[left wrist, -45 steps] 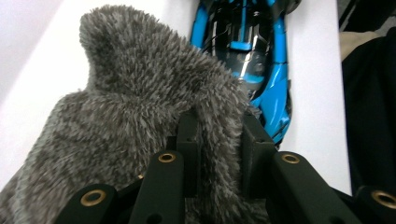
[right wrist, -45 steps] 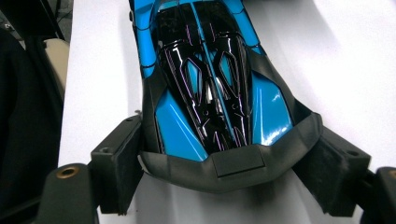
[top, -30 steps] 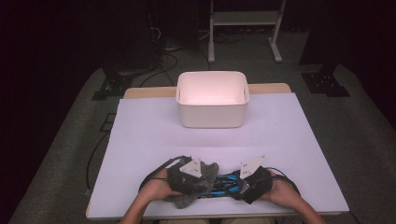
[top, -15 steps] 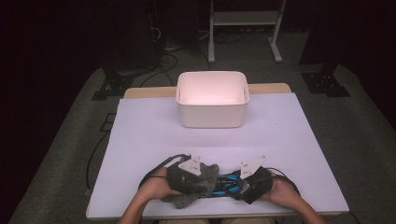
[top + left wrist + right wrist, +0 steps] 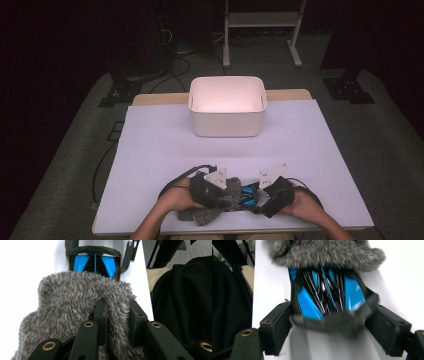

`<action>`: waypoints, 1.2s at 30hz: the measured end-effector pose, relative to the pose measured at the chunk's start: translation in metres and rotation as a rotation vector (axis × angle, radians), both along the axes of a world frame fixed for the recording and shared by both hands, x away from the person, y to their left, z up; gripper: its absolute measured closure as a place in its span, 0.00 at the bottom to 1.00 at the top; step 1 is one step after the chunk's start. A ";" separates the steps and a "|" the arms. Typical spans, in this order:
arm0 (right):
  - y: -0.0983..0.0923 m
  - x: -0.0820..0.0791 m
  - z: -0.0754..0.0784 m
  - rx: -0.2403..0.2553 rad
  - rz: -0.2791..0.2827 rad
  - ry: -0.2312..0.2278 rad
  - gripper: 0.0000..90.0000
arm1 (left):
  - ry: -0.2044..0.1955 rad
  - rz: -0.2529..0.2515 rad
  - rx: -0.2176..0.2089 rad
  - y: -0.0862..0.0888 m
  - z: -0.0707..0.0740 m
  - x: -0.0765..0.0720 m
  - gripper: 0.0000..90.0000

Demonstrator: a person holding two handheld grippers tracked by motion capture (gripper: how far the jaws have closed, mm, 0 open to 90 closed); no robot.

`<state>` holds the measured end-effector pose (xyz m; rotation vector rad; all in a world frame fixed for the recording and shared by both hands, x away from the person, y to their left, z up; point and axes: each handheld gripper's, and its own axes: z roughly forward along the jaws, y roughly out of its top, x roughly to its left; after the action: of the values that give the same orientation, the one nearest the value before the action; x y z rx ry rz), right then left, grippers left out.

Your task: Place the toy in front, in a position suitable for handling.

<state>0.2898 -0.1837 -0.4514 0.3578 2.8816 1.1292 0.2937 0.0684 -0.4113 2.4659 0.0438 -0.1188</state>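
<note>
**Near the front edge: fuzzy sock going over a blue-and-black thing**

Down at the near edge of the tabletop, in the high view, both hands sit close together. The left gripper is buried in a grey fuzzy sock, and the right gripper faces it from the other side, with a blue-and-black object between the two. A white bin stands well apart at the far side.

Left gripper view: its jaws are clenched on a fold of the sock, pinching the fabric between the pads. The blue object pokes out just past the sock's edge.

Right gripper view: the jaws stand wide, clamped on either side of the blue object, pads pressing its flanks. The sock covers its far end. It's a bit blurry.
</note>
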 end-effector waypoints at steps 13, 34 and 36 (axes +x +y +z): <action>-0.009 -0.008 -0.001 0.083 0.005 -0.045 0.28 | -0.019 0.030 0.027 0.007 0.003 0.003 0.80; 0.006 -0.007 -0.006 0.075 0.024 -0.031 0.39 | -0.070 -0.067 0.071 -0.049 0.007 0.003 0.82; 0.003 -0.005 -0.007 0.086 0.013 -0.012 0.36 | -0.065 -0.064 0.057 -0.050 0.006 0.003 0.82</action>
<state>0.2852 -0.1810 -0.4589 0.3334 2.8357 1.2555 0.2967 0.0187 -0.4055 2.5270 -0.0608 -0.0665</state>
